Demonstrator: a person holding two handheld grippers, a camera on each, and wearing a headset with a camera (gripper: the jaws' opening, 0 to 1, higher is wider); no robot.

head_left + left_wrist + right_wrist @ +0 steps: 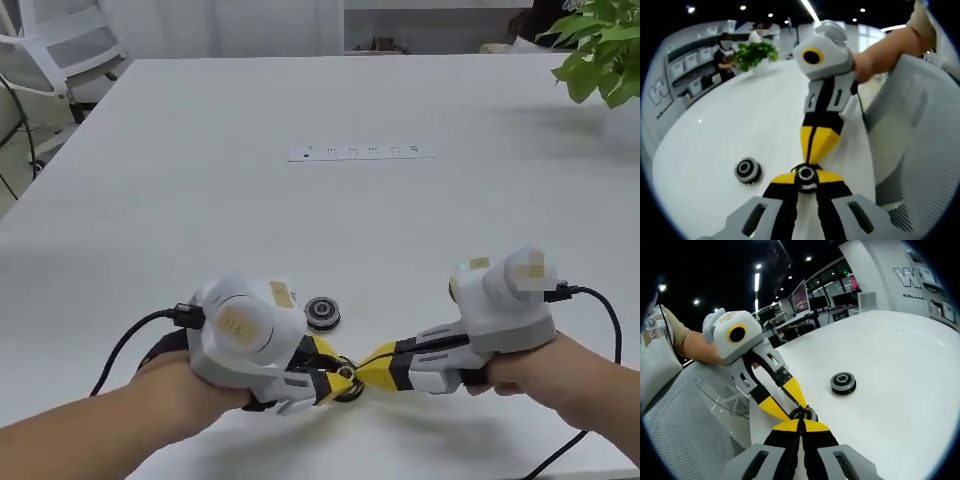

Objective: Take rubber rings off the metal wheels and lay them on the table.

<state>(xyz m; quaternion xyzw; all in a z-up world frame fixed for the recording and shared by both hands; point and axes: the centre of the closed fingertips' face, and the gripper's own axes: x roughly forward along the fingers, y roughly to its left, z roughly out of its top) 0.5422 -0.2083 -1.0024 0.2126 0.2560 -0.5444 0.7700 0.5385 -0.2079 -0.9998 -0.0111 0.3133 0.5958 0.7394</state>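
Right between the two sets of tips sits the small metal wheel [806,179]. The left gripper [330,379] clamps it across. The right gripper [801,423] comes head-on, pressed nearly together on the rim, seemingly nipping the black rubber ring. A second ringed wheel [322,312] lies just beyond the left gripper.

The head view looks down over the left gripper [338,380] and right gripper [362,372]. Their views face each other closely, sharing the wheel [806,176].
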